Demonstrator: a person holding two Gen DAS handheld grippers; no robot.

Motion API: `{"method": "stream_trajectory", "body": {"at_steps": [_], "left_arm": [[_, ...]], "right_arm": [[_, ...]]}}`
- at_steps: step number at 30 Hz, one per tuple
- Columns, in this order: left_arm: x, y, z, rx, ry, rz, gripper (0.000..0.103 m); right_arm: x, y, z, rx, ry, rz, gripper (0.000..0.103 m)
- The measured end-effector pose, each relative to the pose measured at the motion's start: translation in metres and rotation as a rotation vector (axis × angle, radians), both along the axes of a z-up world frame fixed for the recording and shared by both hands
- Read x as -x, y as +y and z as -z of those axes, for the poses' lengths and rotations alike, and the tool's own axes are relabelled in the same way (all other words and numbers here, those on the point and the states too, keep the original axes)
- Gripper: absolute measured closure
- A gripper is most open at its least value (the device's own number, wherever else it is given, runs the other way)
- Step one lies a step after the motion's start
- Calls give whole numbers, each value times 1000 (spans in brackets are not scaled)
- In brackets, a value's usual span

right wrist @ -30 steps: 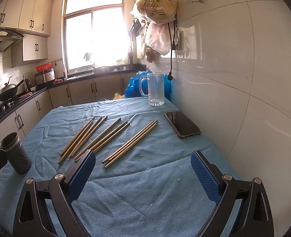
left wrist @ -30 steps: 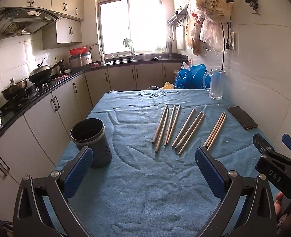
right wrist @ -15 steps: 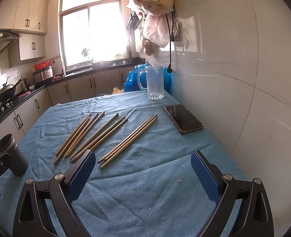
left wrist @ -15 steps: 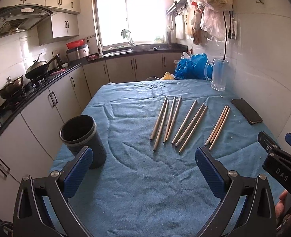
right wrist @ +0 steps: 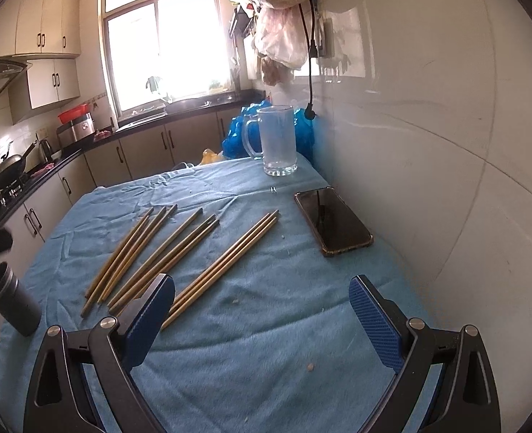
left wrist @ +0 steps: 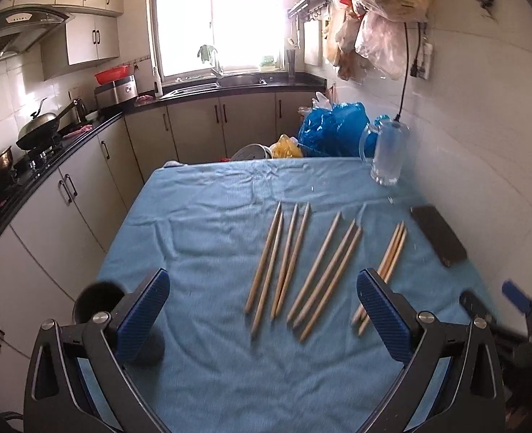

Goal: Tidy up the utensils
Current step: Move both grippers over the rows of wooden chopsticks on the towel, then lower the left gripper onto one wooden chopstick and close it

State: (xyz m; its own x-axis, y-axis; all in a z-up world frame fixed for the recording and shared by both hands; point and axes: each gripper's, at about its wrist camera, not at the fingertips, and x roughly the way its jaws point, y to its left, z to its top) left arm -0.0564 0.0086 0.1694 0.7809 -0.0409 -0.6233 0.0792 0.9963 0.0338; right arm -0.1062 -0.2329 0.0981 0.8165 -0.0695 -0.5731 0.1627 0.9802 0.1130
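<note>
Both claws have been advancing over the table since 1.0 s ago, so the chopsticks (left wrist: pixel 303 270) are now lying straight ahead of the left gripper (left wrist: pixel 264 319) between its 2 spread blue pads, and the dark cup (left wrist: pixel 99 301) is now sitting just beside and partly behind its left finger.

The chopsticks (right wrist: pixel 179 252) are slim, tapered wooden sticks, 10 of them lying in loose groups on a wrinkled blue cloth (left wrist: pixel 208 238). 3 of them are reaching toward the left pad of the right gripper (right wrist: pixel 262 319), which is also gaping wide and holding nothing.

From the right wrist view the cup (right wrist: pixel 11 301) is standing upright, a matte grey cylinder far off to the left, well apart from the sticks. Ahead and to the right of that claw, a glossy black phone (right wrist: pixel 332 220) is lying flat near the tiled wall, and a clear glass mug (right wrist: pixel 276 140) is standing beyond it.

Only the left wrist view is showing the right claw, blurred, at its right edge; only the right view is showing crumbs on the cloth.
</note>
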Motion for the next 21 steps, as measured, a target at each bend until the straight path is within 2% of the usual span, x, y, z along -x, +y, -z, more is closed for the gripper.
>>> {"method": "stream_trajectory", "body": {"at_steps": [6, 9, 11, 13, 17, 21], "left_arm": [[-68, -6, 4, 54, 94, -1, 0], [-98, -1, 14, 103, 144, -18, 14], [-124, 4, 29, 142, 200, -50, 30], [-141, 6, 42, 160, 228, -76, 33], [-174, 2, 76, 110, 276, -131, 47], [-204, 3, 99, 165, 337, -136, 53]], "right_arm": [[-34, -14, 2, -89, 71, -74, 4], [-52, -19, 6, -131, 101, -111, 4], [-65, -20, 10, -149, 123, -125, 4], [-81, -19, 16, -168, 146, -149, 5], [-111, -13, 28, -210, 199, -203, 21], [-151, -2, 40, -276, 261, -268, 33]]}}
